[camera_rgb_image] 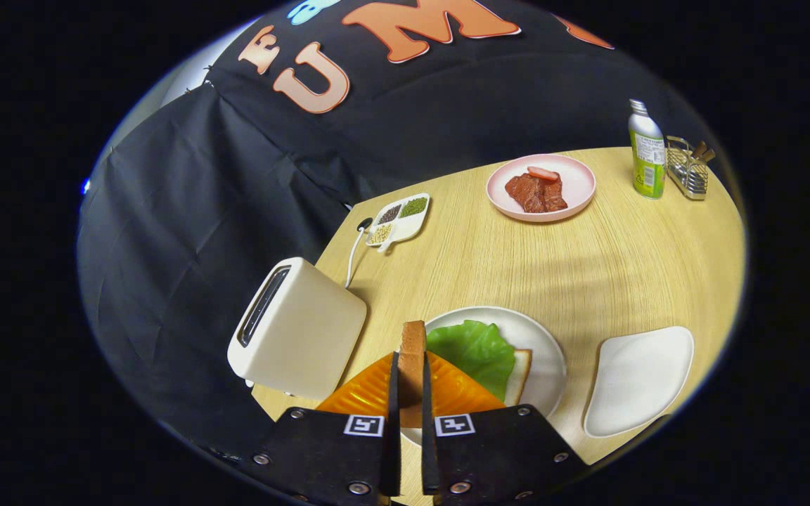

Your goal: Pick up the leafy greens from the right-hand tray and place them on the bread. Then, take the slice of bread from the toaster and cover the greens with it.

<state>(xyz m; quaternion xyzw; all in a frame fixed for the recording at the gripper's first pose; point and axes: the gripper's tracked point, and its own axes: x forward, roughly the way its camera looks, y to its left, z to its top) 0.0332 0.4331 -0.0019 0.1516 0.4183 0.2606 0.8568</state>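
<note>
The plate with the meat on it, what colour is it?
Pink. The plate shows best in the gripper view, far beyond the fingers, which pinch a bread slice.

Two bread slices (412,351), one toaster (296,330), three plates (542,348), one bottle (647,149).

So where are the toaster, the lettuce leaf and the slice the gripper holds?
toaster (306,330), gripper view, its side wall.
lettuce leaf (474,349), gripper view, middle of the leaf.
bread slice (413,351), gripper view, upright crust edge above the gripper (408,393).
</note>
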